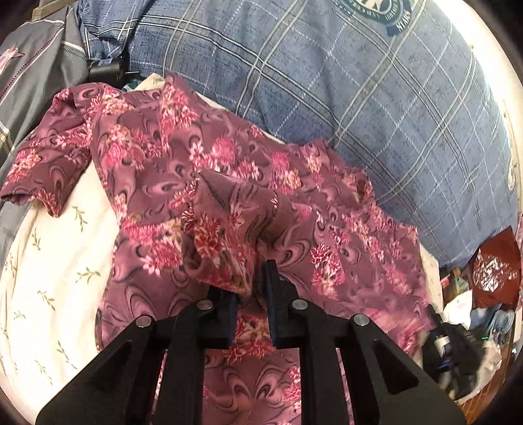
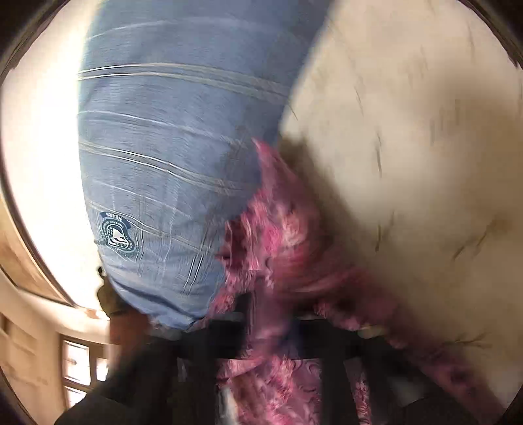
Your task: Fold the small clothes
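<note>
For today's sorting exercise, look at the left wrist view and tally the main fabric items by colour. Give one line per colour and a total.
Purple-pink floral: 1, the garment
Blue checked: 1, the pillow
White with leaf sprigs: 1, the sheet
Grey: 1, the cover at far left
Dark red: 1, the cloth at far right
Total: 5

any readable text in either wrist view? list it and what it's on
"STARS": crest banner on the blue plaid pillow; appears upside down in the right wrist view.
Ring lettering around the crest: too small to read.
Floral garment: no text.
</note>
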